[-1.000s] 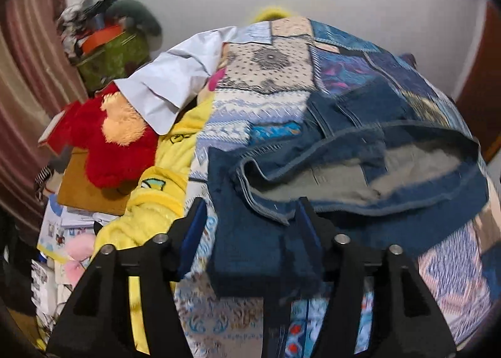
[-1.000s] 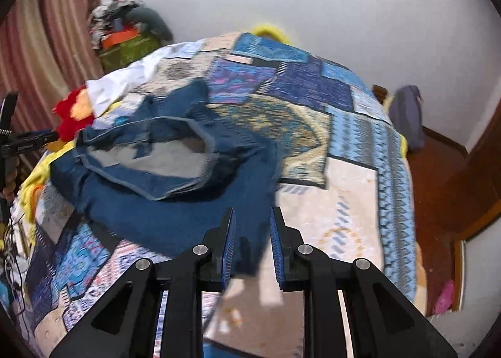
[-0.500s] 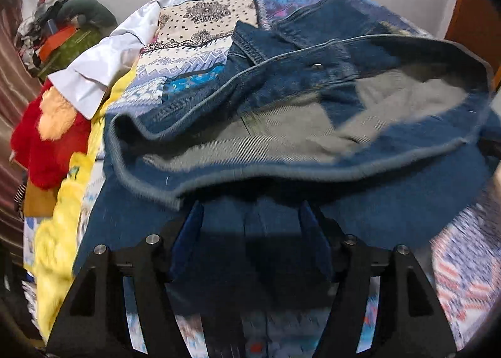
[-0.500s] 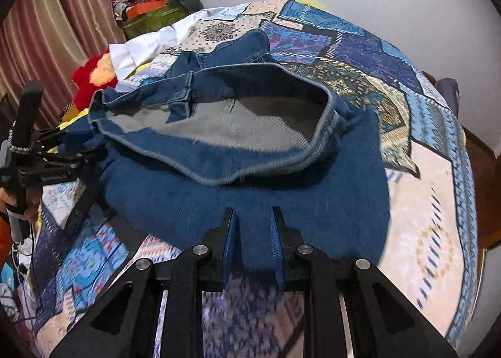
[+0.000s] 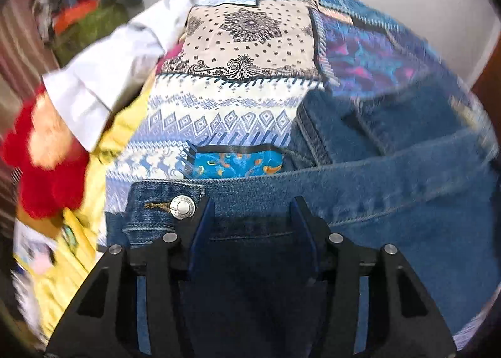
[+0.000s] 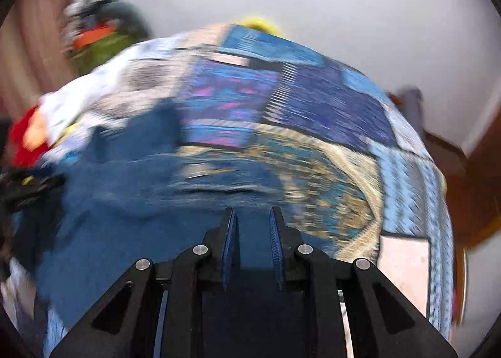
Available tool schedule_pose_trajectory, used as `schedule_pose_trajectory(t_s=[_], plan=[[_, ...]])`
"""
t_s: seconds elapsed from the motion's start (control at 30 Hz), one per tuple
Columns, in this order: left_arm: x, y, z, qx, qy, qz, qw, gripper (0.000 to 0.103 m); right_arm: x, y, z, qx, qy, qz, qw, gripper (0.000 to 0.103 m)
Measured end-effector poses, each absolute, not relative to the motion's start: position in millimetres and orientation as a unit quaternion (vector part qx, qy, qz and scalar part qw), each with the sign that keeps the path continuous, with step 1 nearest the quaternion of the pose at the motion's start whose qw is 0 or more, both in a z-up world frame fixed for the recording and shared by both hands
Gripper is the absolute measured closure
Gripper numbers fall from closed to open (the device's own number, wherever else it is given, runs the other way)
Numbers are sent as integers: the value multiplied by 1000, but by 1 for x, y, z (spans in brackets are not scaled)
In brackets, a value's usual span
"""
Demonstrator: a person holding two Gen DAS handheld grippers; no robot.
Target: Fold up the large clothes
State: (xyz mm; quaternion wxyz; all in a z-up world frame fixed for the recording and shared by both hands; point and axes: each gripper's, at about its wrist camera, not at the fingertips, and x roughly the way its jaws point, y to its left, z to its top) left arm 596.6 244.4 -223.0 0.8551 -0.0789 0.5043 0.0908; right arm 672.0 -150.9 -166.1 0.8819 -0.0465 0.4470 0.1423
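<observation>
A pair of blue jeans (image 5: 391, 189) lies on the patchwork bedspread (image 5: 250, 60). The waistband with its metal button (image 5: 183, 207) runs across the left wrist view. My left gripper (image 5: 252, 211) is shut on the jeans' denim just right of the button. In the blurred right wrist view, my right gripper (image 6: 251, 217) is shut on another part of the jeans (image 6: 125, 207), with dark denim between its fingers. The left gripper shows as a dark shape at the left edge (image 6: 28, 186).
A white shirt (image 5: 103, 76), a yellow garment (image 5: 94, 201) and a red plush toy (image 5: 47, 170) lie at the bed's left side. A pile of clothes (image 5: 84, 23) sits at the far left by the curtain. A wooden door frame (image 6: 469, 170) stands at right.
Both grippers swung the jeans forward and laid them down. The open waistband that showed its grey inside now lies flat and closed, button side up. Both views moved fast.
</observation>
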Motion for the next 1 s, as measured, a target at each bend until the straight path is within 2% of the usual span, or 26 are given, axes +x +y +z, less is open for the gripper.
schedule_pose_trajectory(t_s=[0.03,0.1,0.17,0.27,0.37,0.53,0.7,0.87,0.9,0.97,1.0], plan=[[591,251,-211,-106,487,76,864,51,671,-164,-167,12,453,155,878,86],[577,257,-187,-122,448,67,883,47,665,-176,-168,61,459,174,869,86],[566,262,-164,-113,422,74,896,36,656,-181,-164,62,461,179,867,86],[543,268,-136,-95,407,78,905,34,640,-180,-153,50,455,190,869,86],[525,266,-131,-63,416,80,904,30,623,-170,-142,35,449,219,865,86],[497,251,-162,-12,458,68,886,29,590,-128,-139,-29,448,268,853,86],[476,240,-206,-5,502,48,863,29,555,-75,-167,-128,470,297,821,86],[463,240,-231,21,514,61,855,28,535,-54,-194,-143,483,319,803,86],[462,243,-236,37,515,75,853,27,534,-52,-197,-152,483,317,802,86],[458,250,-243,53,517,99,849,14,531,-51,-202,-180,474,324,798,86],[456,257,-247,49,519,107,846,13,530,-53,-204,-193,470,333,794,86]])
